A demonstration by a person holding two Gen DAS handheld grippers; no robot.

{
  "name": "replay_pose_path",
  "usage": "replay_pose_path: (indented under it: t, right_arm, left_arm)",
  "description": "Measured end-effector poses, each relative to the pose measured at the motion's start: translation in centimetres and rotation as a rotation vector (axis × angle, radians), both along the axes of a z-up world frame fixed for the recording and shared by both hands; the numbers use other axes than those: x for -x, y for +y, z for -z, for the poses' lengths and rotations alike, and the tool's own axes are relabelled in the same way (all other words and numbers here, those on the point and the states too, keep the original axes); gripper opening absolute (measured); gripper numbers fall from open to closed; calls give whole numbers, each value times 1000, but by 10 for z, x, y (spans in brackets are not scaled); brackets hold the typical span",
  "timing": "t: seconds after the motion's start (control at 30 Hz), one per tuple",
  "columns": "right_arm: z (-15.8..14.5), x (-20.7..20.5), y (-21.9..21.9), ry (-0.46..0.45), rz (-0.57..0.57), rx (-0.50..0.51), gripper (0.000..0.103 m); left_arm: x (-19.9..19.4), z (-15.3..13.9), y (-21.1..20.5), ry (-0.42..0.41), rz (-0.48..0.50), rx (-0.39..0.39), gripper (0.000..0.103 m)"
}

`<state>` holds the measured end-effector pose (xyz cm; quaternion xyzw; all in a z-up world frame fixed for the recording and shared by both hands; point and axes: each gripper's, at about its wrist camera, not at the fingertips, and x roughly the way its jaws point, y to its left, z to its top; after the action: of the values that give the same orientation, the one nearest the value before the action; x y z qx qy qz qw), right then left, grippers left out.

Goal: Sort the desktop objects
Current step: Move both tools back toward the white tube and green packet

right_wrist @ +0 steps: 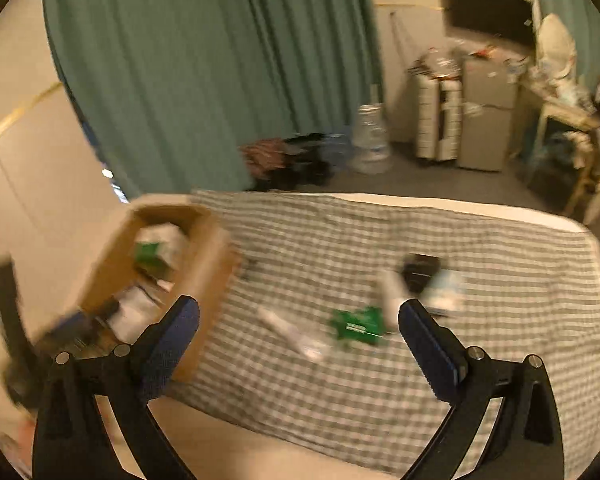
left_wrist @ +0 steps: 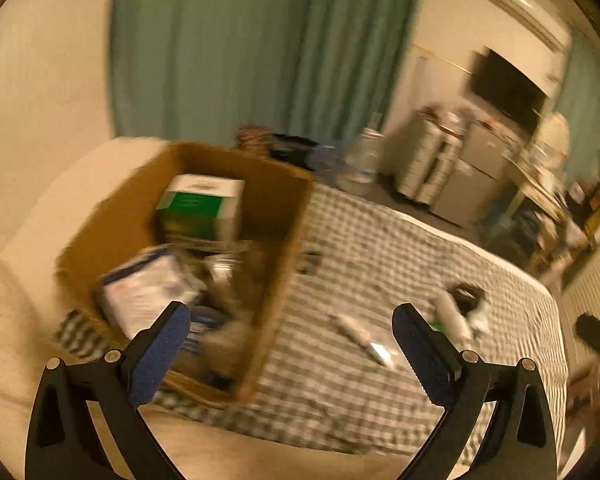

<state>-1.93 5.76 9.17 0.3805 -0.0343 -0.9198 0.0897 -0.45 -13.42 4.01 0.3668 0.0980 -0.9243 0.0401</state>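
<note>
Both wide open, holding nothing: left gripper [left_wrist: 291, 354] above the near right corner of the cardboard box [left_wrist: 288, 240], right gripper [right_wrist: 299, 350] over the checked cloth [right_wrist: 480, 280] covering the surface [right_wrist: 460, 205]. Blurred throughout, so small detail lost.

Cardboard box at the left end of the surface, open-topped, already filled: green-and-white carton [left_wrist: 202, 210] at the far side, white packet with blue edging [left_wrist: 148, 292] nearer, darker bits between them too smeared to name.

Still loose on the cloth, right of the box: white tube [right_wrist: 290, 332] lying slantwise, nearest the box; green flat packet [right_wrist: 358, 326] just beside it to the right; white bottle-like thing [right_wrist: 392, 298] touching or overlapping that packet's far right corner, cannot tell which; black item [right_wrist: 420, 270] just beyond; pale blue-white packet [right_wrist: 446, 290] at its right. Small dark object [right_wrist: 250, 268] close against the box's right wall.

Green curtain [right_wrist: 204, 72] behind, grey cabinet [right_wrist: 486, 114] far right.
</note>
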Motion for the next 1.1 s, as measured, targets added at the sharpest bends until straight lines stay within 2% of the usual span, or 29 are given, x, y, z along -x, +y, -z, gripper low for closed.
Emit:
replay_pose_path:
  t: [0.1, 0.2, 0.3, 0.37, 0.43, 0.5, 0.57, 0.63, 0.67, 0.7, 0.77, 0.8, 0.87, 0.97, 1.03, 1.1]
  right_arm:
    - [21, -27, 37, -12, 25, -49, 100]
    - [53, -48, 65, 3, 89, -96, 100]
    - [91, -68, 93, 22, 141, -113, 100]
    - [111, -77, 109, 29, 158, -108, 100]
    - [118, -67, 112, 6, 138, -151, 100]
    - [116, -54, 112, 49, 113, -164, 100]
    - [119, -38, 114, 73, 124, -119, 100]
    - [130, -19, 117, 43, 134, -23, 100]
    - [133, -7, 116, 19, 133, 13, 97]
    - [138, 2, 114, 10, 131, 36, 95]
    - [144, 22, 107, 11, 116, 45, 94]
    - [148, 30, 102, 19, 116, 38, 94]
    - [154, 51, 91, 34, 119, 32, 94]
    - [165, 80, 71, 42, 110, 20, 93]
    - [176, 101, 56, 35, 101, -29, 84]
    - [188, 117, 49, -2, 91, -30, 78]
  left_arm:
    - [-6, 10, 49, -5, 97, 57, 103]
    - [-9, 44, 85, -53, 162, 116, 103]
    - [-15, 80, 102, -61, 176, 154, 103]
    - [-7, 92, 108, -109, 145, 164, 103]
    - [11, 97, 110, -157, 130, 134, 103]
    - [28, 98, 110, -171, 119, 82, 103]
    - [37, 96, 101, -113, 71, -20, 103]
    - [46, 101, 95, -107, 35, -86, 103]
    - [56, 108, 95, -128, 36, -99, 103]
    - [66, 116, 96, -151, 32, -79, 103]
    - [84, 132, 98, -187, -11, -23, 103]
    - [88, 138, 96, -190, -29, -25, 103]
    - [93, 150, 87, -182, -64, -61, 103]
    - [102, 174, 69, -251, -91, -156, 103]
    - [105, 181, 62, -274, -123, -178, 101]
    - [106, 185, 58, -272, -130, -210, 98]
